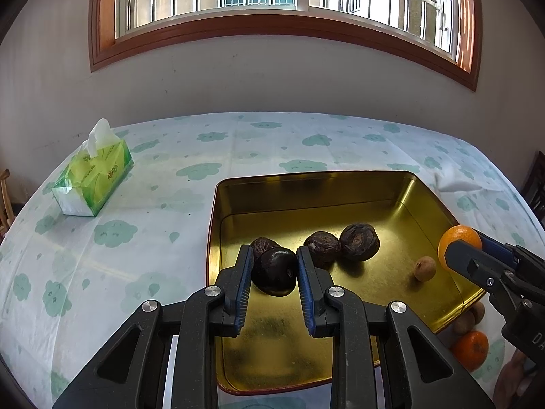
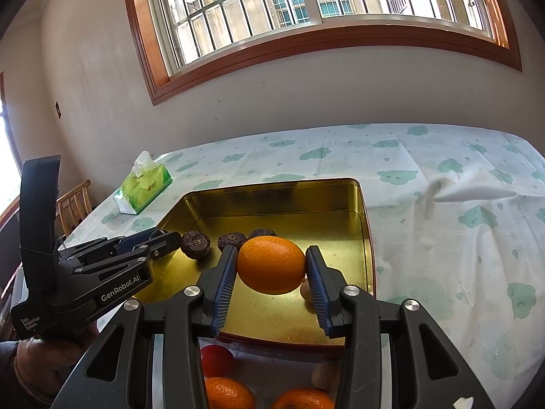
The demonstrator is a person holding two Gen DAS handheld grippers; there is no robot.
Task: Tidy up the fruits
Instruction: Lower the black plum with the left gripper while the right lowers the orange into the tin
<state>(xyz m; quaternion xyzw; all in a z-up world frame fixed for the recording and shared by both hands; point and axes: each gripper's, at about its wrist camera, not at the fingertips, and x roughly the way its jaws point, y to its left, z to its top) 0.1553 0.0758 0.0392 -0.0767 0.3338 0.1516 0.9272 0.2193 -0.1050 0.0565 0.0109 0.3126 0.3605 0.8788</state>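
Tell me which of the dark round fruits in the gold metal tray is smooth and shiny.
The smooth dark fruit held between the left hand-held gripper; the other three are wrinkled.

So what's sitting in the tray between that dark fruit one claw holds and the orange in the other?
In the left wrist view, two wrinkled dark fruits and a small tan fruit lie on the gold tray between them.

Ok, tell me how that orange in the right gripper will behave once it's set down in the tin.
The orange is round, so it will probably roll on the gold tin, whose floor looks smooth. Its peel looks firm between the right gripper pads, so it likely tolerates the squeeze.
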